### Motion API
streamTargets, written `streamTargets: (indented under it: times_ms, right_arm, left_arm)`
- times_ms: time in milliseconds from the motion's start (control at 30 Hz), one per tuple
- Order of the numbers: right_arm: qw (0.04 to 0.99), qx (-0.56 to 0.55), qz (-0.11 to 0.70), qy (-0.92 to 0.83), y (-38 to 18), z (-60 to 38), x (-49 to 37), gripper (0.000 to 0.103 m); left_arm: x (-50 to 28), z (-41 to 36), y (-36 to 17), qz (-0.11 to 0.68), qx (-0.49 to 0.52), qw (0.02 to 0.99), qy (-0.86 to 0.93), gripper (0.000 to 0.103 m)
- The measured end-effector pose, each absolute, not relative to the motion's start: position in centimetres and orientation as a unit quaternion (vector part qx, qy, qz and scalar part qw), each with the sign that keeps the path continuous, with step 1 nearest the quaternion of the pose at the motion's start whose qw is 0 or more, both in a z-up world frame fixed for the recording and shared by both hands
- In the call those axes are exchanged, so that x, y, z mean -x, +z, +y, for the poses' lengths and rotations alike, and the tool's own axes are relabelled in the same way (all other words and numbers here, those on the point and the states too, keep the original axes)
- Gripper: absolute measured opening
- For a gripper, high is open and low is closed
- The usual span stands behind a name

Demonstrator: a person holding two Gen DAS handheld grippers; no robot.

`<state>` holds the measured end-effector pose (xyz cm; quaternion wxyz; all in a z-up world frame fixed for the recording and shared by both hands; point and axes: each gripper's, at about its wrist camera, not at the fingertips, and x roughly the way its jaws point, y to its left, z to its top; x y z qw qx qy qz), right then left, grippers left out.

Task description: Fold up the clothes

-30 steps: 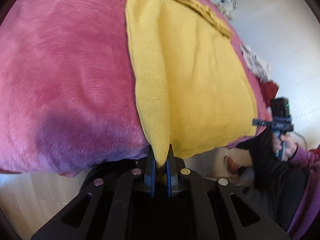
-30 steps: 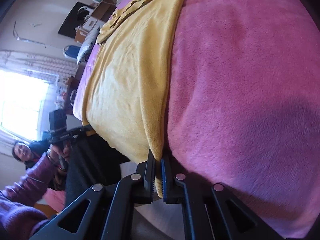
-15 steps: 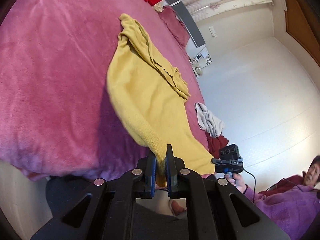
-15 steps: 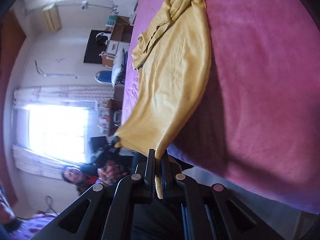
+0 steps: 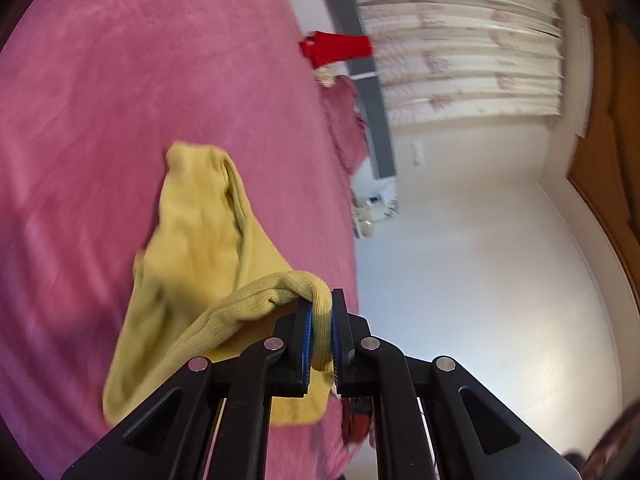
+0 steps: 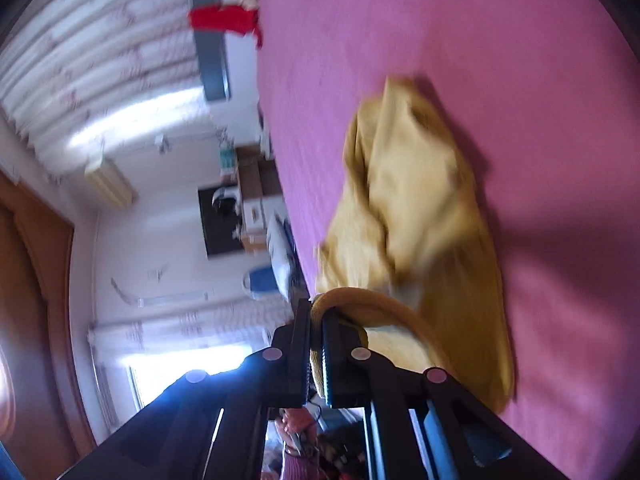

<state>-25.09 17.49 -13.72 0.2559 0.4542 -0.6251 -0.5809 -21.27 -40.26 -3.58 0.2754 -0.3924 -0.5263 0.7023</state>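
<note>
A yellow knit garment lies bunched on a pink plush blanket over the bed. My left gripper is shut on the garment's ribbed hem, which is lifted and doubled over the rest of the cloth. In the right wrist view the same yellow garment is crumpled on the pink blanket. My right gripper is shut on the other corner of the hem, which curls away from its black fingers. Both views are rolled sideways and blurred.
A red cloth hangs at the grey headboard by the curtains. Another red cloth lies at the bed's near edge. A person's hand shows below the right gripper. Shelves and a dark screen stand by the wall.
Both grippers have swept the held hem up and over the garment toward the headboard. The flat yellow cloth is now doubled and bunched. Both views have rolled, and the room's far wall has come into sight.
</note>
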Motion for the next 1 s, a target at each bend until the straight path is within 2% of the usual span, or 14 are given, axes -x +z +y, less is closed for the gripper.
streamTargets:
  times_ms: [167,300,333,400,467,567,700,800,867,1000]
  right_arm:
    - [0.22,-0.462,-0.645,-0.567,-16.3,16.8,30.0,0.004]
    - [0.197,-0.467,-0.66,-0.554,-18.1,16.9,32.0,0.005]
    - [0.188,-0.466,-0.665,-0.553,-18.5,17.1,32.3,0.007]
    - [0.17,-0.463,-0.674,-0.551,-19.5,17.7,32.9,0.008]
    - [0.17,-0.45,-0.676,-0.558,-19.7,18.2,33.3,0.01]
    - [0.179,-0.412,-0.695,-0.561,-19.8,18.5,33.9,0.021]
    - [0.167,-0.358,-0.715,-0.577,-19.4,19.8,34.3,0.022]
    - [0.162,-0.354,-0.685,-0.615,-17.5,21.6,34.2,0.022]
    - [0.181,-0.366,-0.615,-0.675,-14.4,21.1,34.4,0.022]
    - [0.246,-0.424,-0.375,-0.787,-8.7,14.6,33.3,0.022]
  left_arm:
    - [28.0,-38.6,-6.5,-0.544,0.419,0.241,0.686,0.008]
    - [30.5,-37.9,-8.5,-0.552,0.44,0.217,0.674,0.008]
    - [31.1,-37.7,-8.9,-0.551,0.449,0.213,0.67,0.013]
    - [32.0,-37.6,-9.7,-0.56,0.466,0.197,0.656,0.028]
    - [32.7,-37.9,-10.1,-0.585,0.464,0.183,0.639,0.048]
    - [33.4,-39.5,-9.1,-0.63,0.41,0.176,0.636,0.057]
    - [34.6,-40.5,-8.1,-0.612,0.411,0.14,0.661,0.061]
    - [34.4,-40.2,-6.4,-0.568,0.419,0.139,0.695,0.061]
    - [33.6,-39.2,-4.8,-0.517,0.419,0.146,0.732,0.061]
    - [30.1,-35.5,-2.8,-0.392,0.424,0.182,0.796,0.061]
